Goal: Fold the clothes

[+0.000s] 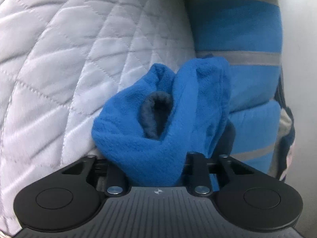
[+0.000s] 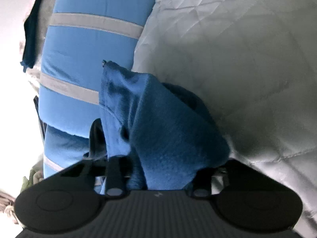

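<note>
We see left tool [image 1: 158, 138] clenched on bunched fold of blue fleece garment [image 1: 138, 123], grey lining showing in fold's hollow. We see right tool [image 2: 156, 138] likewise clamped on another bunch of same fleece [image 2: 168, 129]. Rest of garment, blue with grey stripes [image 1: 247, 59], lies along edge of white quilted bed cover [image 1: 69, 59], touching it. Held bunches hang just above quilt.
</note>
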{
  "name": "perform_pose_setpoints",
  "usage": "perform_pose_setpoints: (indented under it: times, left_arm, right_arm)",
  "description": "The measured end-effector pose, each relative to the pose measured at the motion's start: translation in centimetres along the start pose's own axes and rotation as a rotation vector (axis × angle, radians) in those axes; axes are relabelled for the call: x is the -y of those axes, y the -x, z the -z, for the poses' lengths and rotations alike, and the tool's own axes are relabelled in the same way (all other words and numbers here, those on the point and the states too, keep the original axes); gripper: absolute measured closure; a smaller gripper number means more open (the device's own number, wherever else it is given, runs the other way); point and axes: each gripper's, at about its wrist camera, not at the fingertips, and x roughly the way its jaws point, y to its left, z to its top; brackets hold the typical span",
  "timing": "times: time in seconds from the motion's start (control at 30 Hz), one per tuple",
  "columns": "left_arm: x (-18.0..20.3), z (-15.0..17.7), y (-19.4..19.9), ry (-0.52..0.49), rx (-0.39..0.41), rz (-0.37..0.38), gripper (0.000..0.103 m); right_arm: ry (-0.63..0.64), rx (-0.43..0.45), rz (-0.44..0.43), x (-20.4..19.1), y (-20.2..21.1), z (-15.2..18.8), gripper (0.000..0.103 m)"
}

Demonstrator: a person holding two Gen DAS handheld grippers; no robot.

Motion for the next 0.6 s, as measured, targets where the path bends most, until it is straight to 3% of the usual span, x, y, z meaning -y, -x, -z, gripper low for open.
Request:
perform_pose_setpoints:
  times: [0.17, 0.4, 0.6]
  left_arm:
    - [1.1, 0.5, 1.8, -0.067, -0.017, -0.035, 0.080]
    - [-0.4, 2.7, 6.4, -0.126, -0.078, -0.081, 0.080]
    - [-0.6, 4.7, 9.7, -0.158, -0.076, -0.131, 0.080]
  right_arm:
    - [0.075, -0.009, 0.007, -0.5, 2.2, 0.7, 0.080]
    - [0.122, -0.085, 0.048, 0.4, 7.9, 2.7, 0.080]
    - [0.167, -0.112, 0.088, 1.6, 12.0, 4.8, 0.080]
